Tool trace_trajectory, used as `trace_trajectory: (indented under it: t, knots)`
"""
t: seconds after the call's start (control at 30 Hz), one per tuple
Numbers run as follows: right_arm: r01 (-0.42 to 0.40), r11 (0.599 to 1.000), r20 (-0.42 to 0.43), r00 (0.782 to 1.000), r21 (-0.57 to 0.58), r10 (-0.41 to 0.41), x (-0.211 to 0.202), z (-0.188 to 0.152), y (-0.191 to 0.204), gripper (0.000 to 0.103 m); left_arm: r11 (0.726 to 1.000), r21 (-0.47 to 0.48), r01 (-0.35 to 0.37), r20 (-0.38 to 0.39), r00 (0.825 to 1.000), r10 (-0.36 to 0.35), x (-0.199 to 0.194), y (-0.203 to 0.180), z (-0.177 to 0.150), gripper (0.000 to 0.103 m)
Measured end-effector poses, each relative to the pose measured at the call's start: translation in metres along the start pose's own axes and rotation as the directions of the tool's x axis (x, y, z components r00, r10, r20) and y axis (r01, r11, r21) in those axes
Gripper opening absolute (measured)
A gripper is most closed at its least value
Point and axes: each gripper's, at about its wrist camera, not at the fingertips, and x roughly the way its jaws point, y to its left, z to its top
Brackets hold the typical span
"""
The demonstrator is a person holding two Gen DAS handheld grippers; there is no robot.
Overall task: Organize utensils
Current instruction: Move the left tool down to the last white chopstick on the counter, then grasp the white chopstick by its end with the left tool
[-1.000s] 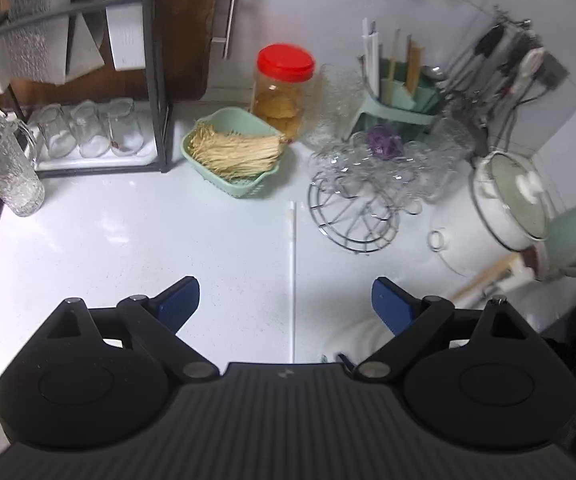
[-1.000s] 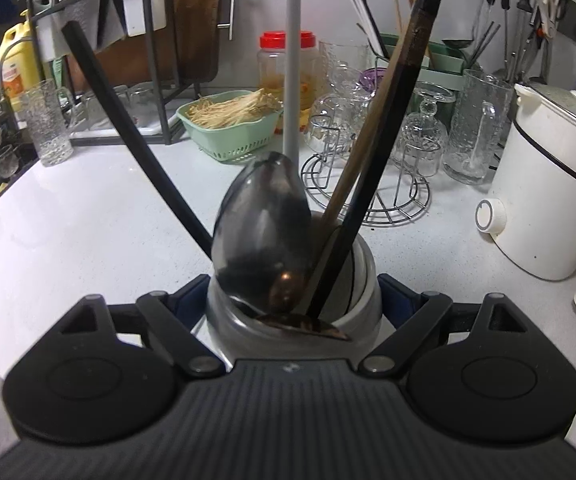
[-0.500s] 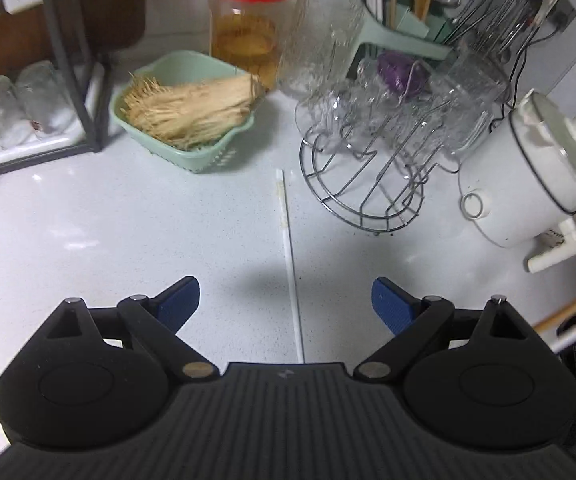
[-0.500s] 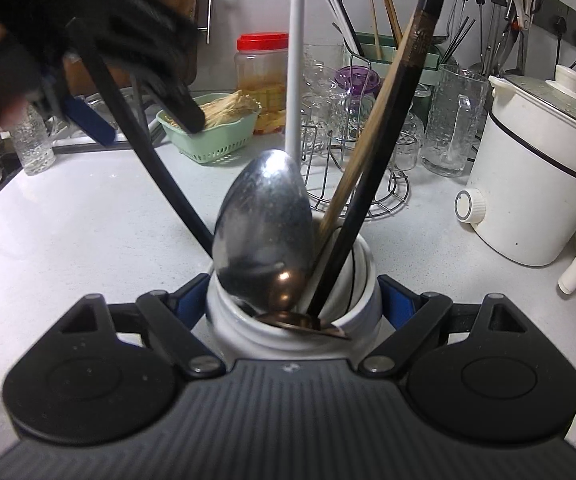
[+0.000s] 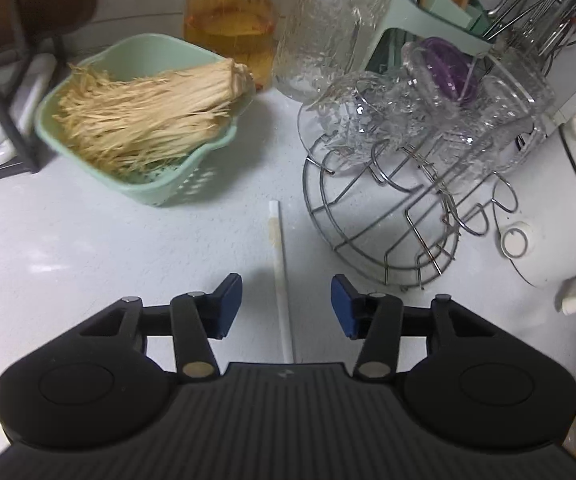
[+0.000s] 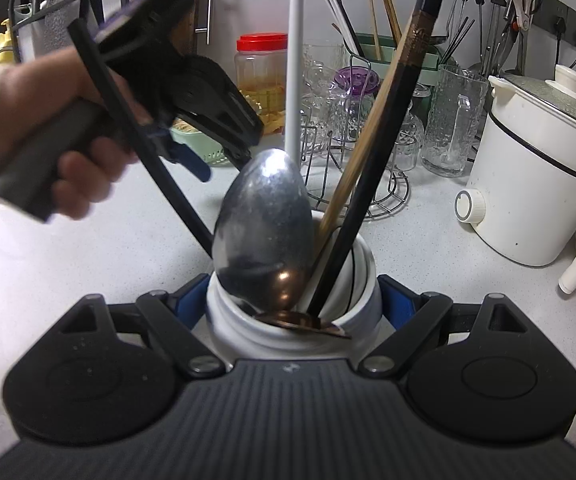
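Left gripper [image 5: 286,307] is pointing steeply down at the white countertop [image 5: 88,248], its jaws closing with the white chopstick [image 5: 280,280] lying between the blue pads [image 5: 228,306] — neither pad is touching it yet. The chopstick is lying flat on the counter, running away from the camera, between the green basket of straw-coloured strands [image 5: 156,188] and the wire glass rack [image 5: 387,220]. In the right wrist view the hand [image 6: 48,132] carrying that left gripper [image 6: 224,148] is showing at upper left.

Right gripper [image 6: 293,300] is clamping the white utensil jar [image 6: 288,332] — its pads are pressing the jar's two sides. Standing in the jar are a metal spoon [image 6: 264,224], a white chopstick, a black chopstick [image 6: 128,120] and dark and wooden handles [image 6: 387,120]. A white electric pot [image 6: 527,184] is sitting to the right on the counter.
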Motion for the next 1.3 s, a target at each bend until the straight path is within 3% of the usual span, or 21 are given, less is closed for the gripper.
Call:
trace_trajectory:
  t: [0.3,0.37,0.57,0.7,0.8,1.13,1.3]
  knots:
    - [-0.02,1.0,-0.046,0.999,0.02,0.021,0.006,0.005,-0.003,0.09,0.997,0.027,-0.066,0.003,0.998,0.066,0.031,-0.005,0.023,0.033]
    - [-0.03,0.999,-0.054,0.998,0.041,0.032,0.007,0.005,-0.006,0.09,0.995,0.049,-0.092,0.006,0.996,0.092,0.036,-0.008,0.028,0.031]
    - [-0.036,0.999,-0.058,0.998,0.04,0.039,0.008,0.004,-0.006,0.09,0.995,0.055,-0.082,-0.035,0.996,0.084,0.05,-0.01,0.04,0.026]
    - [-0.041,0.998,-0.069,0.997,0.045,0.044,0.011,0.007,-0.008,0.09,0.987,0.122,-0.105,-0.059,0.992,0.112,0.054,-0.022,0.041,0.023]
    - [-0.044,0.998,-0.072,0.996,0.037,0.047,0.011,0.007,-0.008,0.09,0.981,0.16,-0.111,-0.067,0.99,0.123,0.058,-0.027,0.044,0.009]
    - [-0.037,0.999,-0.096,0.995,0.006,0.037,0.015,0.008,-0.004,0.09,0.984,0.156,-0.086,-0.06,0.994,0.096,0.049,-0.016,0.034,0.007]
    - [-0.03,1.0,-0.103,0.994,0.004,0.03,0.014,0.009,-0.002,0.09,0.99,0.124,-0.07,-0.019,0.997,0.073,0.016,-0.004,0.019,0.007]
